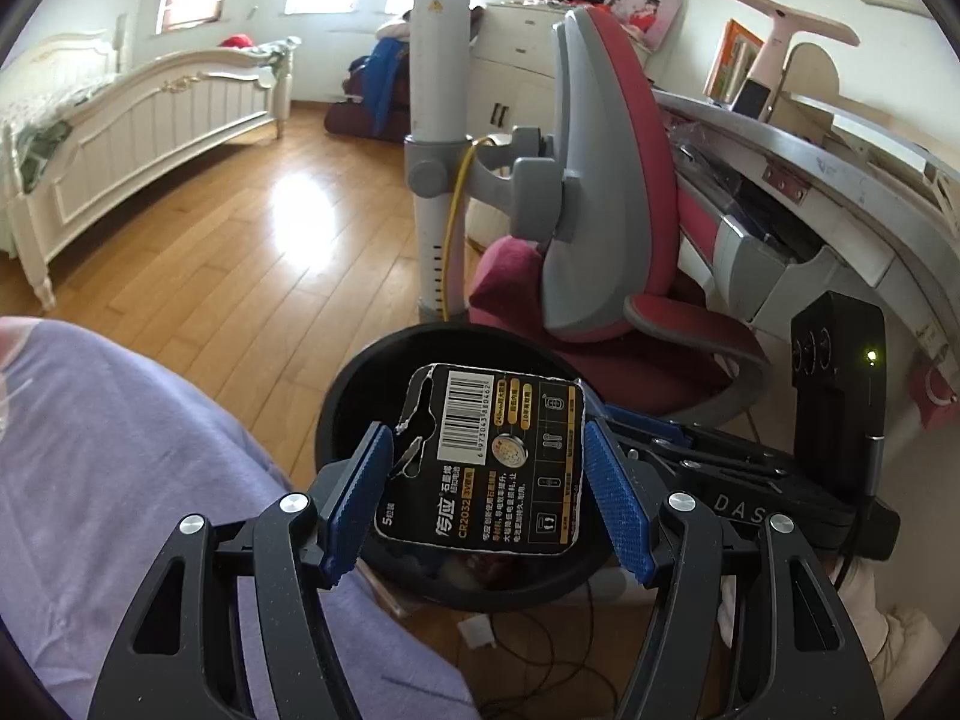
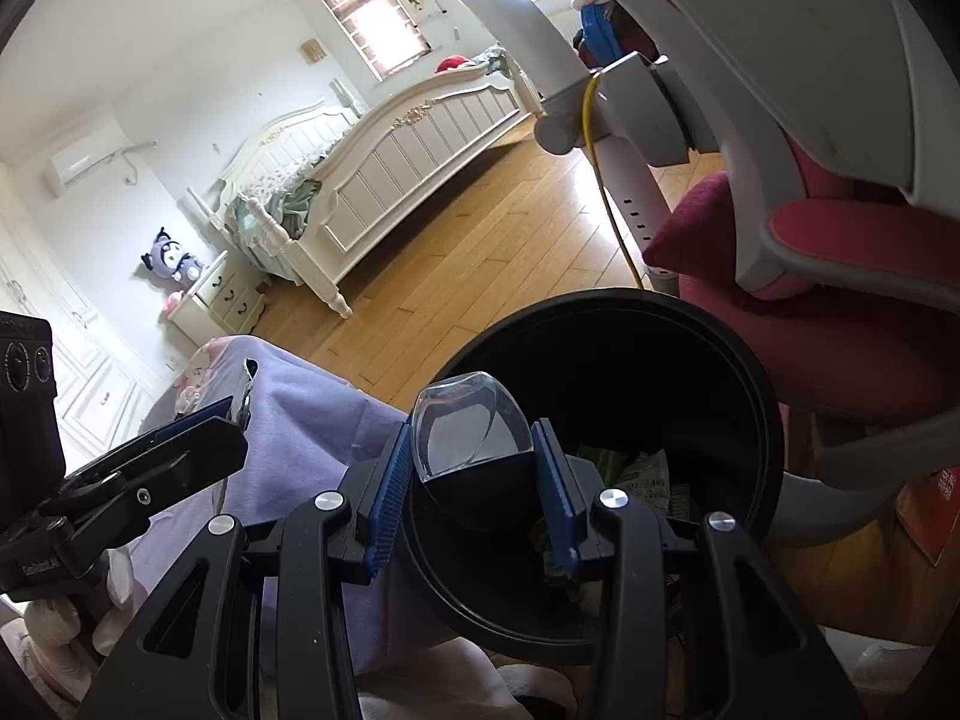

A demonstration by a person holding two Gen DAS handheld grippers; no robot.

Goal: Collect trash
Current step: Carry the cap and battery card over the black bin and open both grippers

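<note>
The left gripper [image 1: 487, 483] clamps a black battery card [image 1: 483, 459] edge to edge, held above the open black bin [image 1: 336, 408]. The right gripper [image 2: 474, 477] pinches a clear plastic shell [image 2: 471, 429] over the bin's near rim. Inside the bin lies what looks like crumpled wrappers [image 2: 645, 471].

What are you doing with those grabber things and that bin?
A person is collecting trash with a gripper in each hand. The left gripper is shut on a black cardboard battery card with a barcode, held over the round black trash bin. The right gripper is shut on a clear curved plastic blister piece above the same bin, which has wrappers inside. Neither piece is dropped yet.
</note>
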